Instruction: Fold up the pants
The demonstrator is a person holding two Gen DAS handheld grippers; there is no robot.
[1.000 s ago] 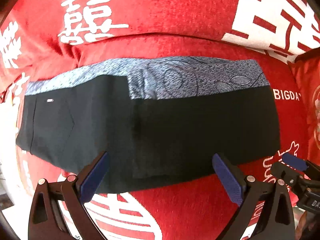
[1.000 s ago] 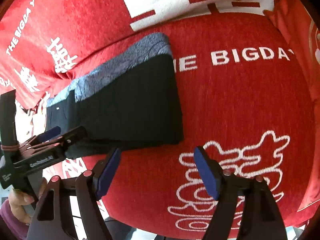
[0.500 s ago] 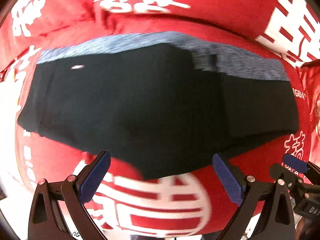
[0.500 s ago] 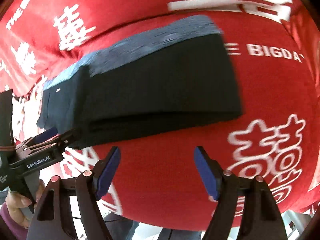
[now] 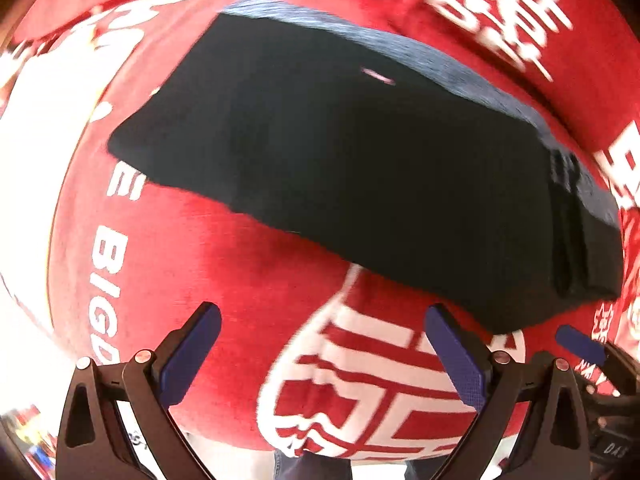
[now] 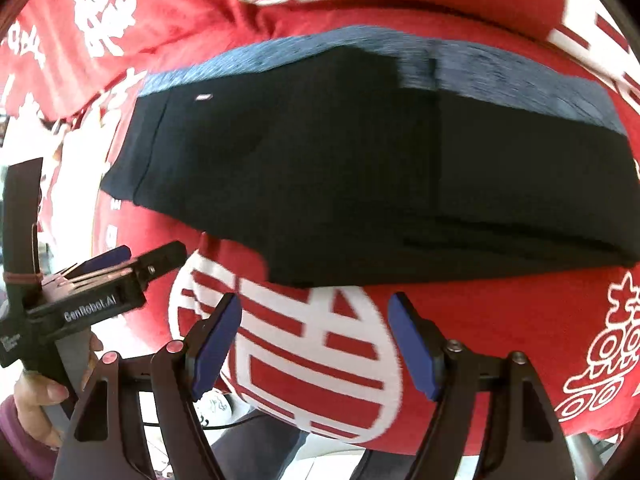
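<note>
Both jaws gape empty below the pants [image 5: 360, 168]; we judge another fold pending: grasp its near edge next.

Both views are brightly and evenly lit, and strong fisheye bending is seen at the dark corners. Motion blur is smeared across the white lettering and the pants [image 5: 360, 168], most heavily in the left wrist view, where the left edge is blown out to white.
</note>
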